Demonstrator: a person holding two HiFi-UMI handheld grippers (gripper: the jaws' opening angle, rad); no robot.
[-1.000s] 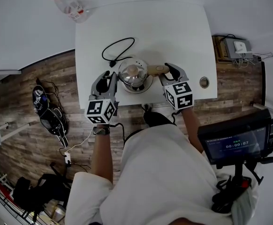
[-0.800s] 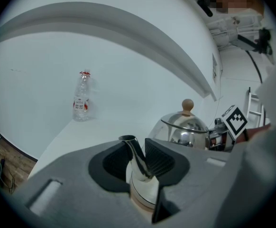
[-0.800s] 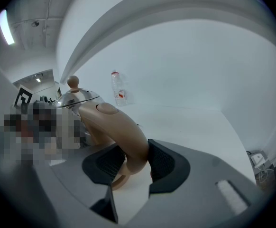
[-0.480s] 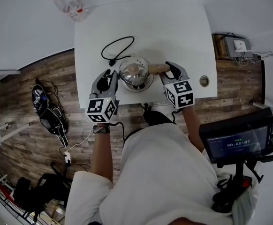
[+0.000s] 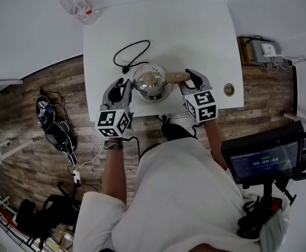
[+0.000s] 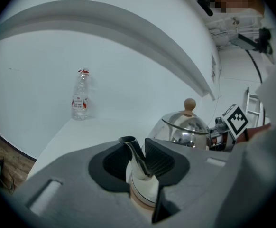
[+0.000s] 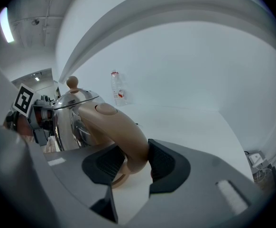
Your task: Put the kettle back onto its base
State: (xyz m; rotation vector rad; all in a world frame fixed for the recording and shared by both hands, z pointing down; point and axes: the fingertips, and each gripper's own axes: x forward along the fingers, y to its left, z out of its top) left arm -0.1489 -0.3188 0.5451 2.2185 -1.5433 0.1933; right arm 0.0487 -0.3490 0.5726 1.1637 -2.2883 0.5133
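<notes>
A shiny steel kettle [image 5: 149, 82] with a round knob on its lid stands upright on its round base [image 5: 161, 97], near the front edge of the white table [image 5: 195, 30]. My left gripper [image 5: 122, 84] is at the kettle's left. In the left gripper view the thin spout [image 6: 134, 153] runs up between the pads of that gripper [image 6: 139, 158], which are closed against it. My right gripper [image 5: 191, 77] is at the kettle's right. Its pads clamp the tan handle [image 7: 114, 122] from both sides, as the right gripper [image 7: 131, 163] view shows.
The base's black cord [image 5: 133, 50] loops on the table behind the kettle. A plastic water bottle [image 5: 79, 7] stands at the far left corner. A cable hole [image 5: 228, 92] sits near the table's right edge. A screen on a stand [image 5: 263, 159] is at the person's right.
</notes>
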